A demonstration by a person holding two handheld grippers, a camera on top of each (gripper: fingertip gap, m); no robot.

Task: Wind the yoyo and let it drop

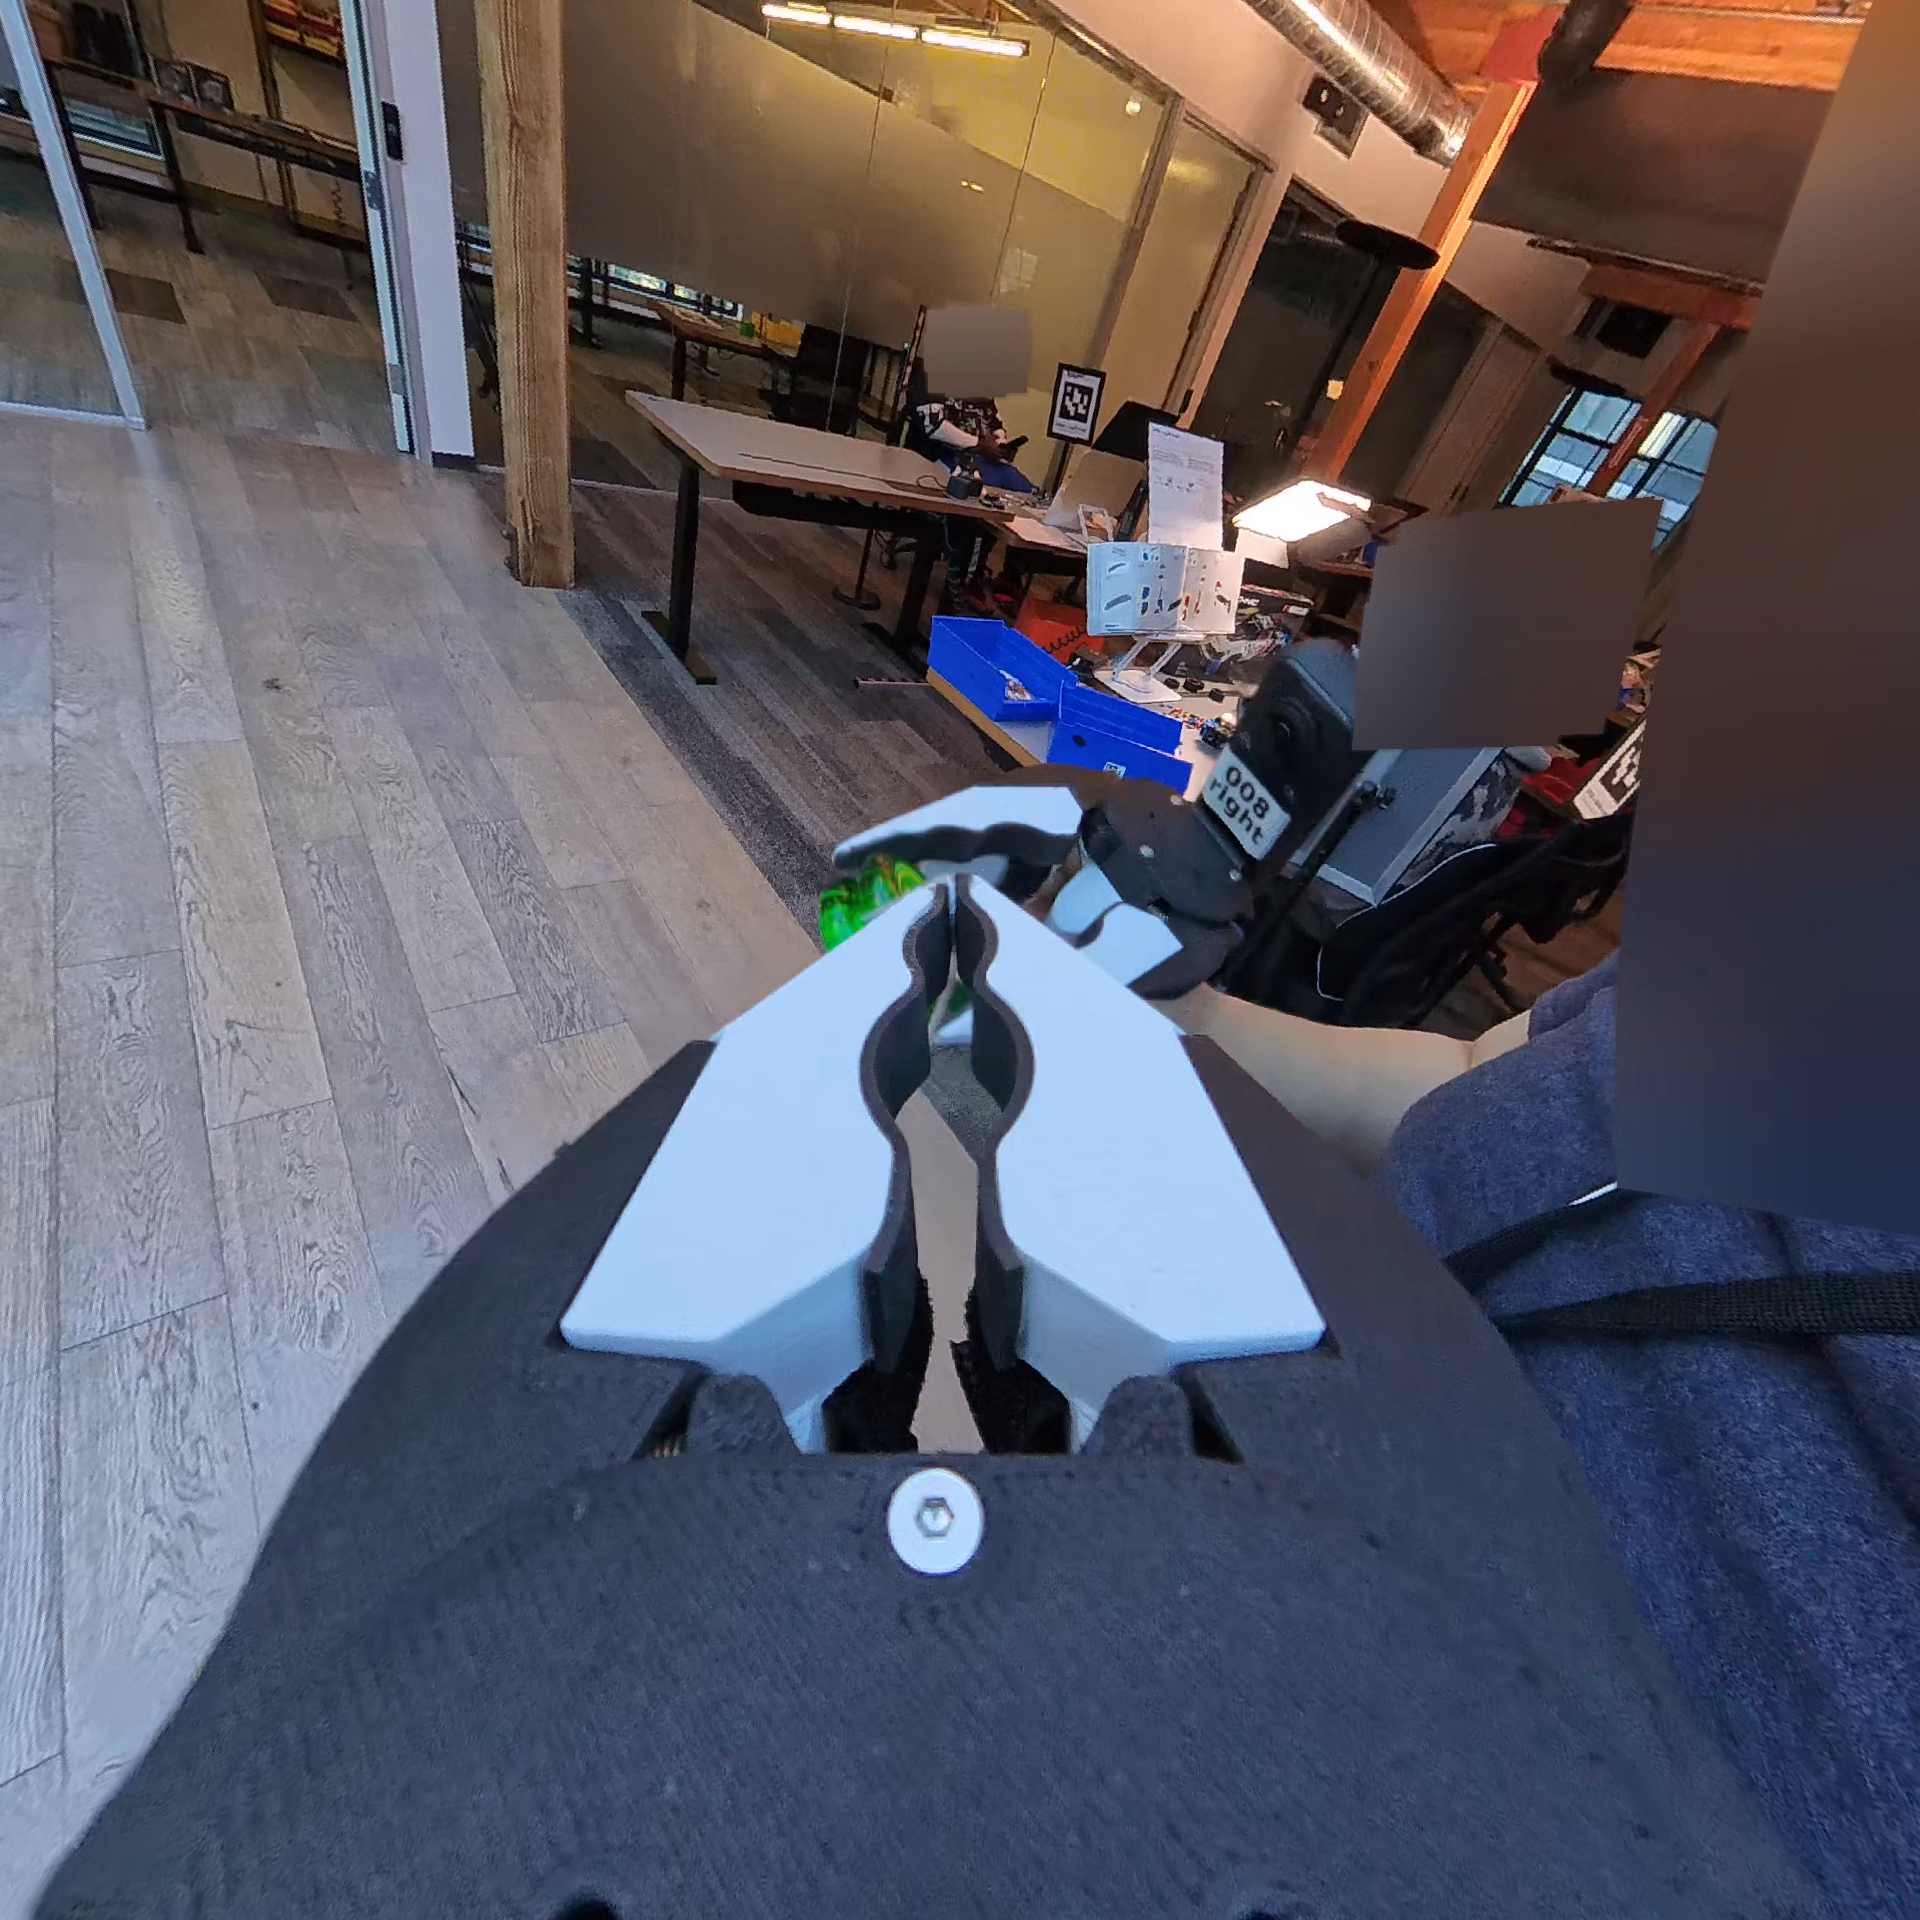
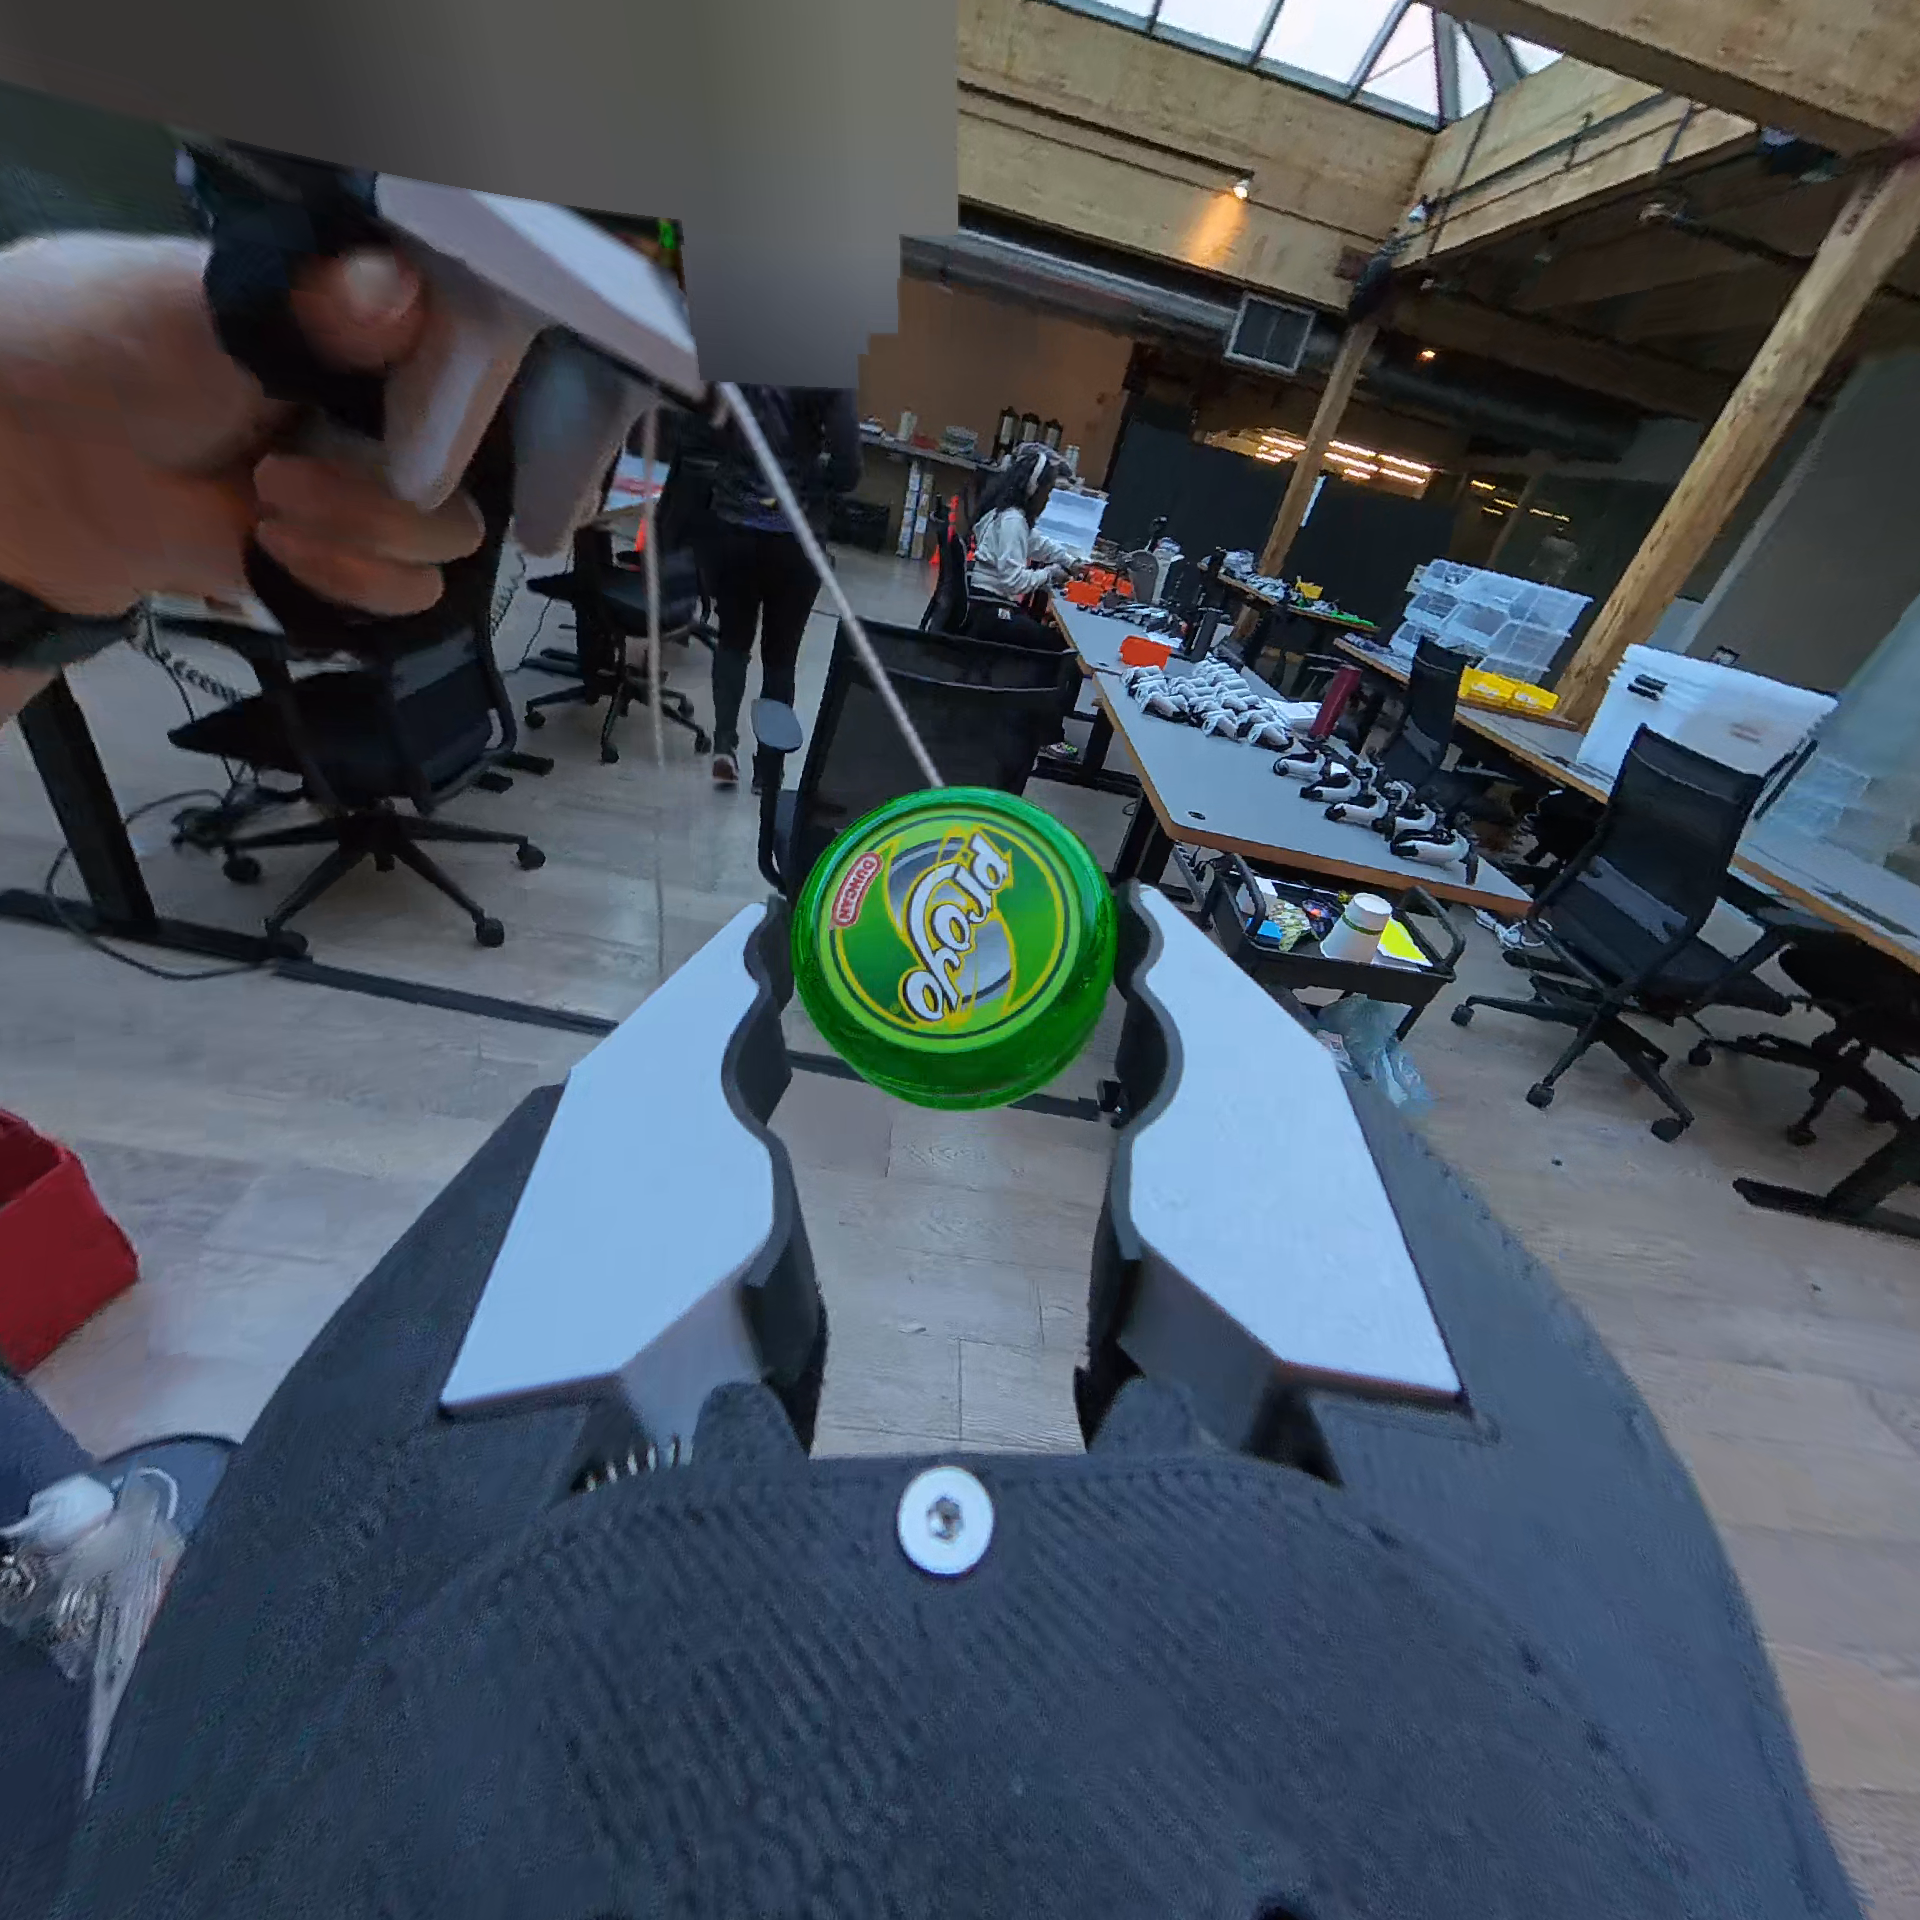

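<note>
Nearest the lens, my right gripper point(image 2: 943, 971) stands with fingers spread, the green yoyo point(image 2: 951, 945) between the tips; contact with either pad is unclear. Its white string point(image 2: 831, 587) runs taut up-left to my left gripper point(image 2: 681, 379), whose fingers point(image 1: 997, 940) are pressed together on it. To drop cleanly, I judge the left should keep the string pinched and steady while the right clears sideways. Only the right wrist view shows string and yoyo face; the left wrist view catches just a green edge point(image 1: 868, 899) behind its fingertips.
</note>
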